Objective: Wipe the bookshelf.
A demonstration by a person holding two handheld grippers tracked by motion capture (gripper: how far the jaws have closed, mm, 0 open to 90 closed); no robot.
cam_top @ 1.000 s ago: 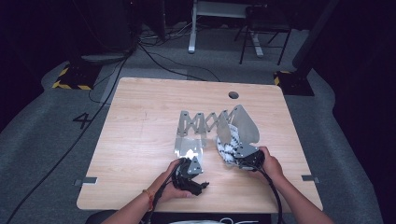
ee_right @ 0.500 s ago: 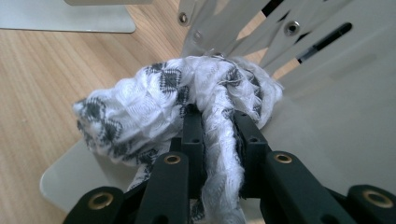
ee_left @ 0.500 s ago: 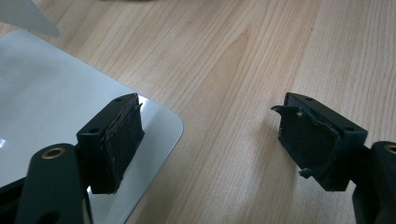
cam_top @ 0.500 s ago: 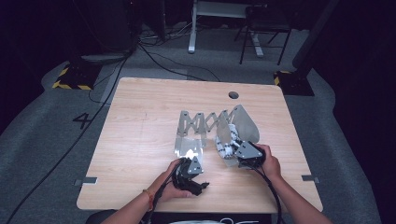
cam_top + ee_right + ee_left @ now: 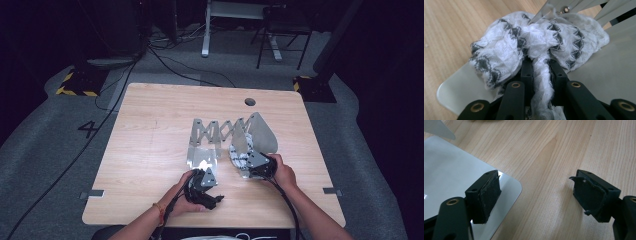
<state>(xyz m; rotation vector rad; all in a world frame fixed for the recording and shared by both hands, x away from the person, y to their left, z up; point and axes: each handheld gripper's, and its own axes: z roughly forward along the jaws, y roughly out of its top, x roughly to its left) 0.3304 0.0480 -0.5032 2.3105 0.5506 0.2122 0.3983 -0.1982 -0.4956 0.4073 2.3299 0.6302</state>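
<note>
Cloth (image 5: 536, 50) bunching ahead of your right gripper (image 5: 541, 67), clamped on one fold | left gripper (image 5: 536, 195) gaping, idling beside plate (image 5: 454, 177) | risk: fold slipping, snagging scissor arms (image 5: 564, 7).

The left tongs (image 5: 204, 186) are held low near the person's edge, jaws spread wide apart; the right tongs (image 5: 258, 165) are held farther forward, jaws pressed close together; both forearms are angled inward from below.
</note>
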